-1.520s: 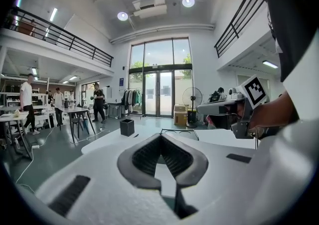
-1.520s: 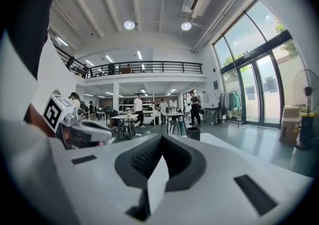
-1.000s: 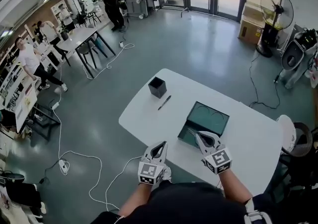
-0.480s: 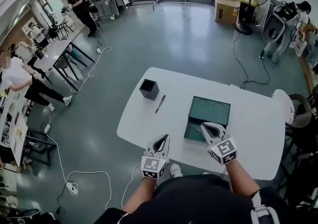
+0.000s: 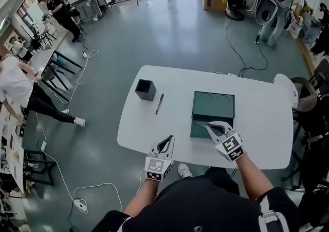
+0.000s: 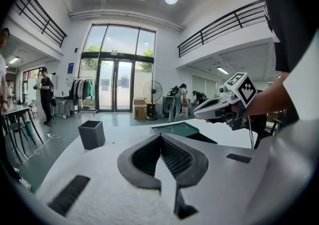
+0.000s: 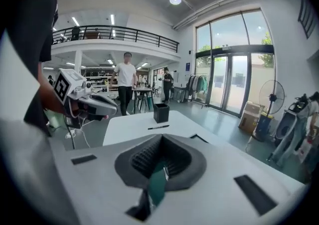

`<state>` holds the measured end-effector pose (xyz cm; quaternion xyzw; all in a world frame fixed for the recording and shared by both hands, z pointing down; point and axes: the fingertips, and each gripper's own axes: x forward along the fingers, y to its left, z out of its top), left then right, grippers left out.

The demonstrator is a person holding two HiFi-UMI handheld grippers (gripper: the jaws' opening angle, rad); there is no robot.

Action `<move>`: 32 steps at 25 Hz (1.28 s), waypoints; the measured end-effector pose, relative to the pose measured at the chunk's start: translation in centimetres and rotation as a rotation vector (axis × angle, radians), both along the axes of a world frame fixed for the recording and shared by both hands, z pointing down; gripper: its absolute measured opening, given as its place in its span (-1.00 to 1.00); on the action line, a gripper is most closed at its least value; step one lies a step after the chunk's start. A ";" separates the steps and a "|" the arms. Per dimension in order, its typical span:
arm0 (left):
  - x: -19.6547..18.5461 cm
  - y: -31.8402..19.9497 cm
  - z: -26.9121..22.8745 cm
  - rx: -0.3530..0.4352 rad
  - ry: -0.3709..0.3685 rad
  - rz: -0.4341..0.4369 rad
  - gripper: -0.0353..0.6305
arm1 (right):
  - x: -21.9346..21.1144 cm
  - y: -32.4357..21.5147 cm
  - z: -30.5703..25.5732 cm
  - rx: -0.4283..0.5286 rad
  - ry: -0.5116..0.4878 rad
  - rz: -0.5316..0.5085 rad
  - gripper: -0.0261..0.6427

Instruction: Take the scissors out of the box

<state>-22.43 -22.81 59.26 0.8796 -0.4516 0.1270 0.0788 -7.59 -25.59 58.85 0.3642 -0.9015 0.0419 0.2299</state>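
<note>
Scissors are not clearly made out. Only a thin pale sliver (image 5: 200,124) is seen in the near, darker part of the green box (image 5: 214,103), just left of the right gripper (image 5: 209,125) tip. Right gripper is held over the box's near edge, jaws pressed together, nothing pinched. Left gripper (image 5: 169,139) is held well to its left over the white table (image 5: 257,133), jaws likewise together, empty. Pen (image 5: 159,104) and black cup (image 5: 145,90) are seen beyond the left gripper.
</note>
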 end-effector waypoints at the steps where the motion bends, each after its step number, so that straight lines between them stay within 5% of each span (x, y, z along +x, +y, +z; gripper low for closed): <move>1: 0.2 -0.2 0.2 -0.002 -0.002 0.006 -0.87 | 0.0 0.1 0.8 -0.024 0.022 -0.018 -0.90; 12: 3.3 -2.5 0.9 -0.029 -0.010 0.026 -0.87 | 3.1 -1.1 6.8 -0.190 0.251 -0.099 -0.90; 24: 3.7 -4.1 1.9 -0.048 -0.004 -0.016 -0.87 | 4.5 -0.4 16.3 -0.451 0.526 -0.299 -0.45; 32: 2.8 -4.0 2.1 -0.054 -0.001 -0.048 -0.87 | 4.9 -0.5 19.0 -0.491 0.664 -0.363 -0.45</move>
